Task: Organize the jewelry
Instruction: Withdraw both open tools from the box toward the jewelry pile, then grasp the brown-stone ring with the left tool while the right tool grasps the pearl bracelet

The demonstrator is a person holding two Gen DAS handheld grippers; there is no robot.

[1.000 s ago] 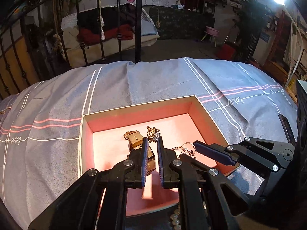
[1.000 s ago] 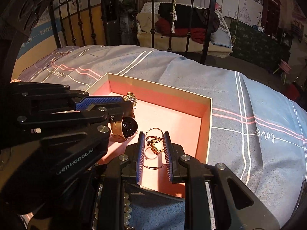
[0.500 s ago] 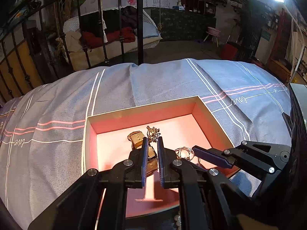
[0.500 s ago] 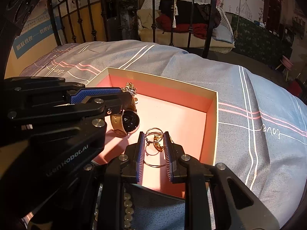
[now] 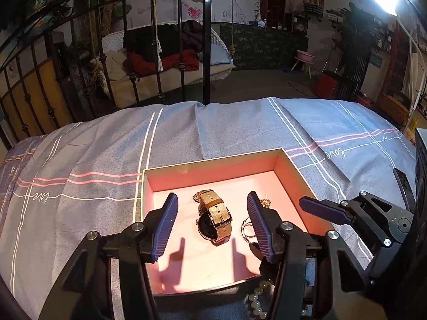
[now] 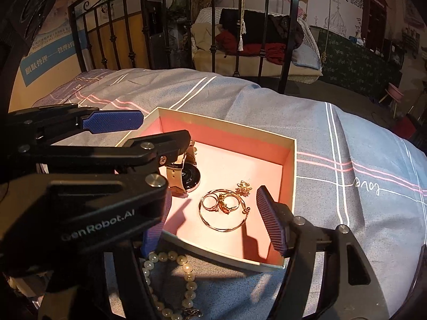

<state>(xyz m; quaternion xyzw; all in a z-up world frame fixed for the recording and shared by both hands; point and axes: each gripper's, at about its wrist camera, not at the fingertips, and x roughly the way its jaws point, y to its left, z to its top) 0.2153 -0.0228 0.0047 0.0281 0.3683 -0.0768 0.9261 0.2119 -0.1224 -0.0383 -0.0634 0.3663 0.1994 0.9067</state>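
Note:
A shallow box (image 5: 213,161) with a pink floor lies on the bedspread. In it are a gold watch (image 5: 214,220) with a tan strap, gold rings (image 5: 246,229) and a small flower piece (image 5: 265,201). My left gripper (image 5: 211,197) hovers over the watch, its jaws opening, nothing pressed between them. In the right wrist view, my right gripper (image 6: 213,197) hovers over a bangle with rings (image 6: 222,209), its jaws opening and empty. Its left finger is partly hidden behind the left gripper (image 6: 165,128). The watch (image 6: 186,176) lies under that gripper.
A pearl necklace (image 6: 170,258) lies on the grey striped bedspread (image 6: 347,138) just in front of the box's near wall, under both grippers. A black iron bed frame (image 5: 205,53) stands beyond the bed's far edge.
Both grippers have gone from nearly shut to wide apart. The watch and the rings now lie in plain view on the box floor between the spread fingers.

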